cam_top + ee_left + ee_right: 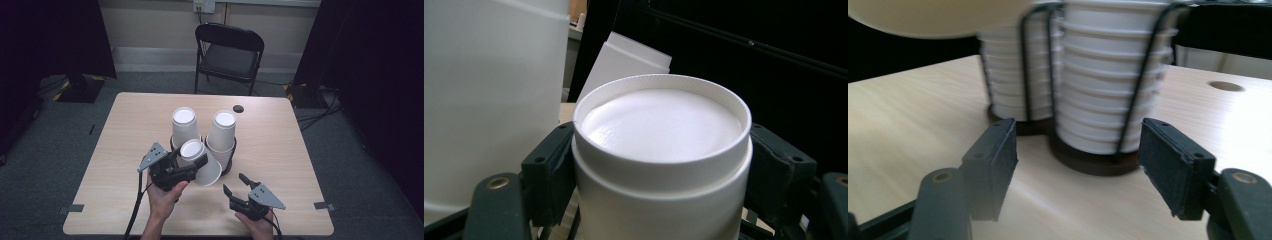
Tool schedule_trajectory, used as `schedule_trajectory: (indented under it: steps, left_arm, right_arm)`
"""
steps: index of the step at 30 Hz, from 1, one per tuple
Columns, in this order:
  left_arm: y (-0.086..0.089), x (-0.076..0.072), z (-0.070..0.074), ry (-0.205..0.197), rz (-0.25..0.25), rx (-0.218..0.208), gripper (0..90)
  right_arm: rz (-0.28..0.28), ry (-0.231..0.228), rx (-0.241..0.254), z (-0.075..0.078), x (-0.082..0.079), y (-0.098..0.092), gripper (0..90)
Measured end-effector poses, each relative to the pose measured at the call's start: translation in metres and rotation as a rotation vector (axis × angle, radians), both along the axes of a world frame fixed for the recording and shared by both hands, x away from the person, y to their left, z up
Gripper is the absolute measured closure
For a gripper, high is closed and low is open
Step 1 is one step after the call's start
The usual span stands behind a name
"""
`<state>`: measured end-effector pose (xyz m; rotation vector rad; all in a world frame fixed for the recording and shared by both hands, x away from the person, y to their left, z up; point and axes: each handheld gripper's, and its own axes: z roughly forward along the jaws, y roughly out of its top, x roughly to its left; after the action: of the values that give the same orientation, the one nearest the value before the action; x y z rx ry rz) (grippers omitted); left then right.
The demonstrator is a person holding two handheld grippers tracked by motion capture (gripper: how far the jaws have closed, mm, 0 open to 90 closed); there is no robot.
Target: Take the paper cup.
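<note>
Two stacks of upturned white paper cups, a left stack (183,125) and a right stack (222,132), stand in black wire holders at the middle of the wooden table (130,130). My left gripper (190,156) is shut on a single white cup (202,162), bottom up and tilted, just in front of the left stack. In the left gripper view the pads (549,170) press both sides of that cup (659,125). My right gripper (233,182) is open, nothing between its jaws, near the front edge. It faces the right stack (1108,75) and its holder base (1093,160).
A black folding chair (227,55) stands behind the table. A round dark cable hole (238,108) lies near the far edge. Bare tabletop extends left and right of the stacks. Dark curtains flank the room, and cables run along the floor at right.
</note>
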<state>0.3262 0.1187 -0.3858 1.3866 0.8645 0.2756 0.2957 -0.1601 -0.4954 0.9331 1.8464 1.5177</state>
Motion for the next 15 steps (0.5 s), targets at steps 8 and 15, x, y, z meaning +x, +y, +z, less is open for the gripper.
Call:
schedule_trajectory:
  steps: [8, 15]
  left_arm:
    - [0.009, -0.003, -0.014, 0.058, 0.006, -0.036, 23.4]
    - [0.014, -0.004, -0.028, 0.115, -0.010, -0.076, 23.4]
  right_arm:
    - [0.093, -0.032, 0.024, 0.002, -0.007, 0.013, 35.5]
    - [0.153, -0.066, 0.054, 0.002, -0.010, 0.020, 38.2]
